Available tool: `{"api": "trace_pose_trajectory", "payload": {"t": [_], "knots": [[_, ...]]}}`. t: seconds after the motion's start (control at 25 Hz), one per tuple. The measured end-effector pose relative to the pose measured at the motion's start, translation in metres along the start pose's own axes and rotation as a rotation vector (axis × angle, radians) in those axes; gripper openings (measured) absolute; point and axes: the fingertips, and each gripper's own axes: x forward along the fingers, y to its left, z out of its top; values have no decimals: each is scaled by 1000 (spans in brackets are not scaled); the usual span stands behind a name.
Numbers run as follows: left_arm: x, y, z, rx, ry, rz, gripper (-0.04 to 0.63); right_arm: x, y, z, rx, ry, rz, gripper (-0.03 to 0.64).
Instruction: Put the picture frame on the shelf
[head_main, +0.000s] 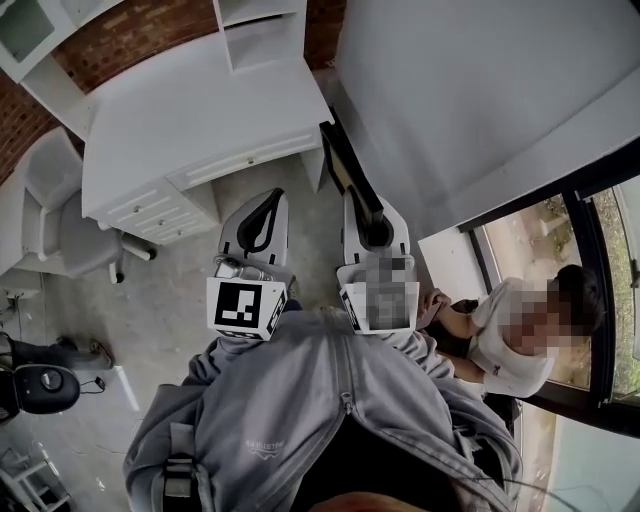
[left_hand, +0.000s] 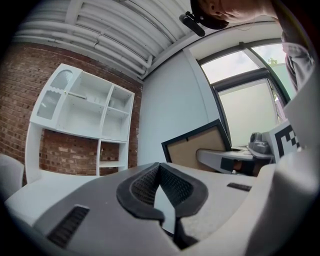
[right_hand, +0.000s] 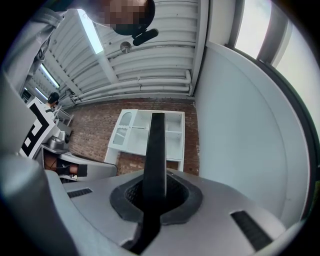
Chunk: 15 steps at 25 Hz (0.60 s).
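The picture frame (head_main: 345, 165) is black and stands on edge in my right gripper (head_main: 365, 208), which is shut on its lower part. In the right gripper view the frame (right_hand: 156, 145) runs edge-on up between the pads of the right gripper (right_hand: 156, 175). The left gripper view shows the frame's brown backing (left_hand: 197, 146) and the right gripper (left_hand: 227, 159) beside it. My left gripper (head_main: 270, 200) (left_hand: 159, 166) is held beside it, shut and empty. The white shelf unit (head_main: 262, 35) (left_hand: 85, 110) (right_hand: 172, 132) stands ahead on a white desk (head_main: 190, 110) against a brick wall.
A white chair (head_main: 50, 215) stands left of the desk. A white wall (head_main: 470, 90) rises at the right, with a window (head_main: 600, 250) and a seated person (head_main: 510, 340) beside it. The desk has drawers (head_main: 160, 205) at its front.
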Motion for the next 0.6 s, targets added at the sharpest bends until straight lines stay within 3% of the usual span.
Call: {"api": "trace_pose_trajectory", "payload": {"t": [0.24,0.6], "knots": [[20,-3,14,23,-15,-30,8,10,-17,10,-8,-20,-29,34],[58,45,3,12,-15,-78,8,65,-11,-11,-13,-7,-64,34]]}}
